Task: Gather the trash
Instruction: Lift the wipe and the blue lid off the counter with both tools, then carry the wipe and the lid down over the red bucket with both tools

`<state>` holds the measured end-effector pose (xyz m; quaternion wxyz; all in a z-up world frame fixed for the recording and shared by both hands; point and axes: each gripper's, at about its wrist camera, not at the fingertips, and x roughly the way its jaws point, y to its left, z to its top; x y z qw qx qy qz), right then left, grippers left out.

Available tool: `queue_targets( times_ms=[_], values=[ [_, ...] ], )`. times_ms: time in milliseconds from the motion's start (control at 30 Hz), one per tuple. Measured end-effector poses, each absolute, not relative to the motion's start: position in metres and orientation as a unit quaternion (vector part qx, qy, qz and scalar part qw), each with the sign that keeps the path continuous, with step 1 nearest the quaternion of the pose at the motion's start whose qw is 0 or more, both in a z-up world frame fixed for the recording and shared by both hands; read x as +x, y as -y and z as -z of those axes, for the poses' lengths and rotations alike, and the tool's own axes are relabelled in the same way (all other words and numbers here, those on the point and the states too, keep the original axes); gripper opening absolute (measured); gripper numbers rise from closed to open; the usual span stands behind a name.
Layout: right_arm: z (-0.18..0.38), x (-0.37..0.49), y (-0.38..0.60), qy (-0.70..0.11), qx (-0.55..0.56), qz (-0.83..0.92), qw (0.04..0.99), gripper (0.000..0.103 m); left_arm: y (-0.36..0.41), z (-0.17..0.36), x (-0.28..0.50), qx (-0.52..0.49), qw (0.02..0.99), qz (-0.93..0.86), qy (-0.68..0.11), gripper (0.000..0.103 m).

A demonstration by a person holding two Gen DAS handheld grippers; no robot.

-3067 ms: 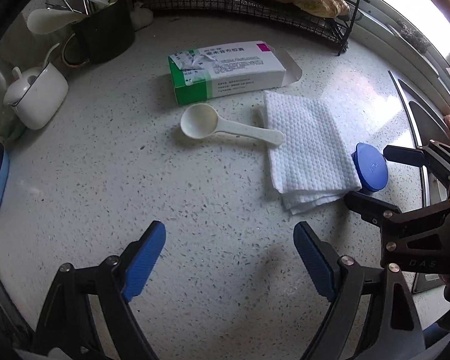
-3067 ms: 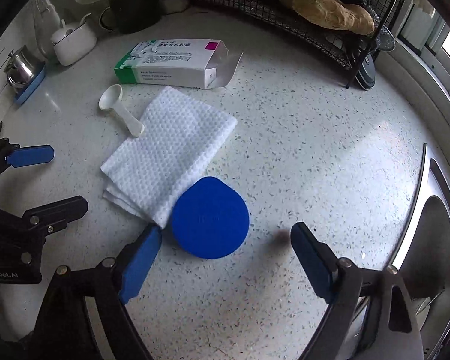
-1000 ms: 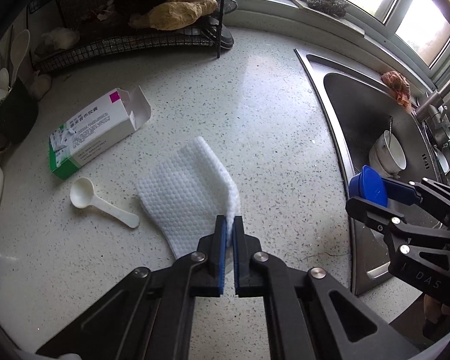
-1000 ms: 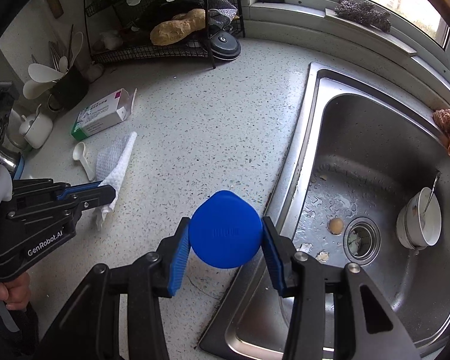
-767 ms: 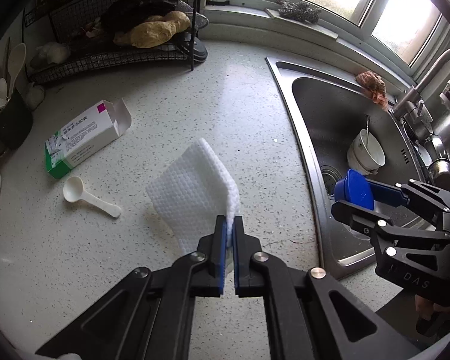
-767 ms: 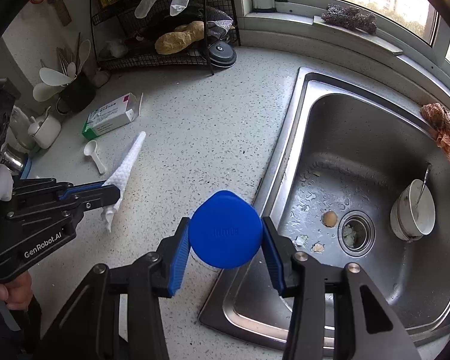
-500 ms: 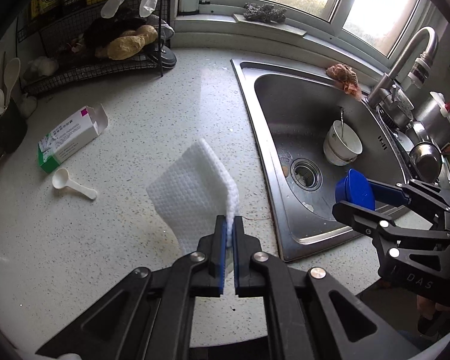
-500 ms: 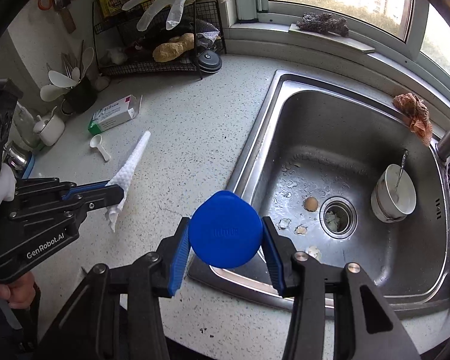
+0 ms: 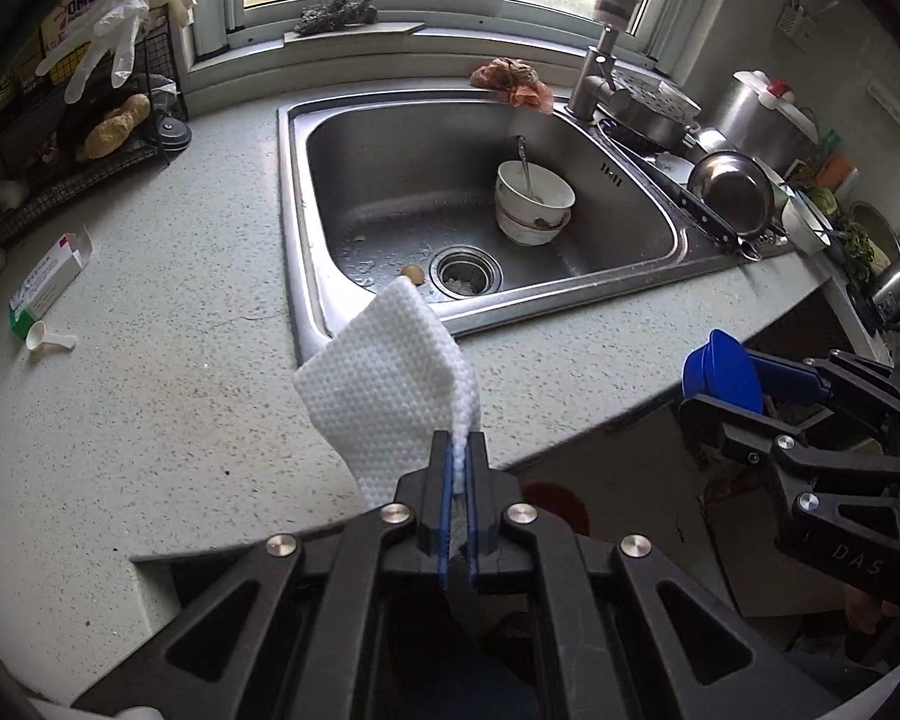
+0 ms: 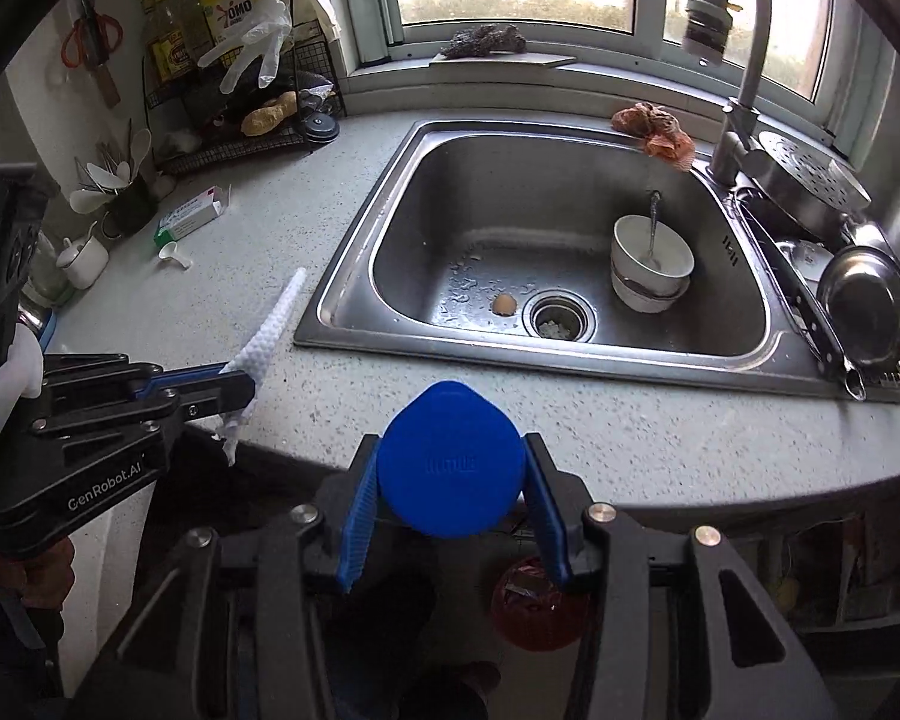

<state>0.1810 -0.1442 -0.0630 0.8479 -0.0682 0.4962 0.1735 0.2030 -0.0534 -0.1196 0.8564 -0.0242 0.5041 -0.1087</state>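
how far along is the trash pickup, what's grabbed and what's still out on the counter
Partly done. The left claw is shut on the white paper towel, and the right claw grips the blue lid, both lifted off the counter. Neither is binned yet. The medicine box and white scoop are left there.

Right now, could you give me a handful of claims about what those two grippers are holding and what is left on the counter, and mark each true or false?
1. The left gripper is shut on a white paper towel. True.
2. The right gripper is open with nothing in it. False: it is shut on a blue lid.
3. A white scoop lies beside the medicine box. True.
4. The sink holds nothing. False: stacked bowls sit inside.
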Motion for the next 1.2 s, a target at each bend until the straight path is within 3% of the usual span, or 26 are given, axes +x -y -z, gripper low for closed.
queue_targets(
  times_ms=[567, 767, 1200],
  values=[
    [0.116, 0.094, 0.288, -0.550, 0.036, -0.025, 0.834, 0.043, 0.226, 0.197, 0.168, 0.088, 0.799, 0.234, -0.547, 0.003],
    [0.179, 0.087, 0.320, -0.560, 0.071, 0.012, 0.825, 0.043, 0.261, 0.275, 0.174, 0.119, 0.783, 0.259, -0.553, 0.003],
    [0.376, 0.087, 0.372, -0.575, 0.142, 0.050, 0.804, 0.043, 0.305, 0.481, 0.185, 0.142, 0.740, 0.296, -0.587, 0.003]
  ],
)
